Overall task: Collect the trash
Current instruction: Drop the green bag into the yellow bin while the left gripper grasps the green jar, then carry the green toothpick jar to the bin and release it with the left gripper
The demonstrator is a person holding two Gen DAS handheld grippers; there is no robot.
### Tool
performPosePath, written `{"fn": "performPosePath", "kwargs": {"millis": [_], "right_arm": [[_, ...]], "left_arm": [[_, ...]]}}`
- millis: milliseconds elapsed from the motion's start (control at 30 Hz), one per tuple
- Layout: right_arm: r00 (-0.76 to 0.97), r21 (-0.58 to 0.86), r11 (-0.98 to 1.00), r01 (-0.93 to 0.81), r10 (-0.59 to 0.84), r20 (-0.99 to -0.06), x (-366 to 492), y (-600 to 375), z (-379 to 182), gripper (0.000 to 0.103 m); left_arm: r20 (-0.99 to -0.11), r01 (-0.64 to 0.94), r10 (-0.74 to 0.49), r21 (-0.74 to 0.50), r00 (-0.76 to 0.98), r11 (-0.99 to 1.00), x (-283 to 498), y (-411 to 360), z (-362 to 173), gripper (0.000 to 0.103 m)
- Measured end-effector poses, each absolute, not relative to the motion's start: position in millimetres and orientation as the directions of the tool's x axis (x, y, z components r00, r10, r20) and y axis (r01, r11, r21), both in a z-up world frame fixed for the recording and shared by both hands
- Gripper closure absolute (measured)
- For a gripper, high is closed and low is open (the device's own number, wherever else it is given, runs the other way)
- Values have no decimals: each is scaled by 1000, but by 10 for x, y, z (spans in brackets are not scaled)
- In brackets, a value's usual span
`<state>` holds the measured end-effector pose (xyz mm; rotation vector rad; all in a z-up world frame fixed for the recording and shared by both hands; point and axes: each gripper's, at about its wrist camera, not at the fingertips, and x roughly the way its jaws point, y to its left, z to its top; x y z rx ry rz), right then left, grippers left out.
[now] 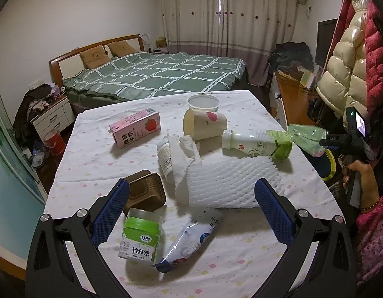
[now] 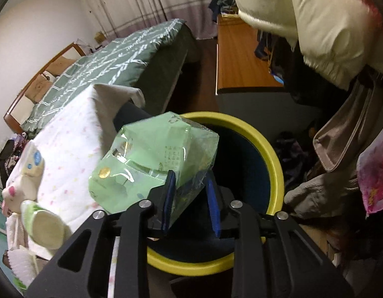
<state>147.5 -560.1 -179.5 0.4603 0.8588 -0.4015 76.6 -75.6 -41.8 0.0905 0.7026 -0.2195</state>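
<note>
Trash covers our table (image 1: 97,149); the yellow-rimmed bin (image 2: 273,154) waits at its three o'clock. Our right gripper (image 2: 191,203) clamps a green wrapper (image 2: 154,159) above the bin for dropping, while our left gripper (image 1: 191,213) hovers spread over the toothpick jar (image 1: 141,233).

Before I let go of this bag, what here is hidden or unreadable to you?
- Bin inside: right wrist view, dark, partly covered by the green bag and right claw.
- Bin in left wrist view: only a sliver shows past the table edge.
- Small bottle: label covered by a tissue.
</note>
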Motion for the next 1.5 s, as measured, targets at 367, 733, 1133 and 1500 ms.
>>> {"fn": "performPosePath", "kwargs": {"millis": [367, 733, 1133, 1500], "right_arm": [[587, 201, 829, 522, -177, -790, 1461, -5602, -1804, 57], [647, 202, 872, 447, -159, -746, 1353, -5284, -1509, 48], [652, 192, 890, 413, -142, -745, 1378, -5129, -1480, 48], [661, 198, 897, 395, -128, -739, 1360, -5080, -1466, 48]], "left_arm": [[-673, 230, -159, 17, 722, 973, 770, -595, -566, 4], [-719, 242, -162, 8, 676, 970, 594, -180, -833, 4], [-799, 220, -168, -46, 577, 974, 914, -68, -1162, 36], [-832, 206, -142, -35, 535, 978, 1044, -22, -1364, 50]]}}
